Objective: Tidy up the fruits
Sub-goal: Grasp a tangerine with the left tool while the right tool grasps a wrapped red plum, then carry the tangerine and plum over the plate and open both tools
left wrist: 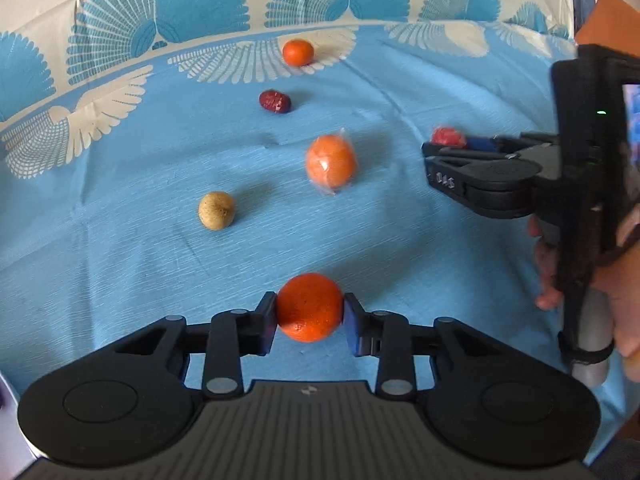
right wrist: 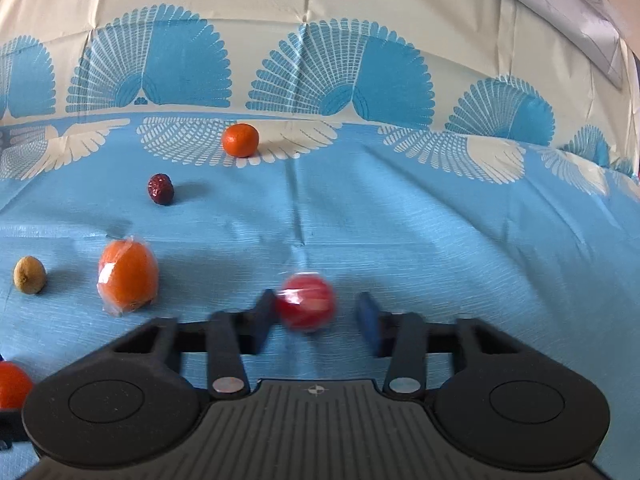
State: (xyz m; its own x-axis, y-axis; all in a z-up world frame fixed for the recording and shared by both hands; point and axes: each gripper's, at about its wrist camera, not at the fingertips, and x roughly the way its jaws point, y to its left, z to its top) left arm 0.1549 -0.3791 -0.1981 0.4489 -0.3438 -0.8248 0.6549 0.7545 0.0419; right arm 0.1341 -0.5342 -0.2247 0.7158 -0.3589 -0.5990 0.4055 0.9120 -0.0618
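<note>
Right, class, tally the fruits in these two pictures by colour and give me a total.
Orange: 3 (far orange, wrapped orange, nearest orange)
Dark red: 1 (wrinkled fruit)
Bright red: 1 (round red fruit)
Tan: 1 (tan fruit)
Total: 6

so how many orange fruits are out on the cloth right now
3: one far back on the cloth's pattern, one plastic-wrapped in the middle, one between the left gripper's jaws. None seems hidden.

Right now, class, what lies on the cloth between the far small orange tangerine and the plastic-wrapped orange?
A dark red wrinkled date, a little left of the line from tangerine to wrapped orange, in both wrist views.
</note>
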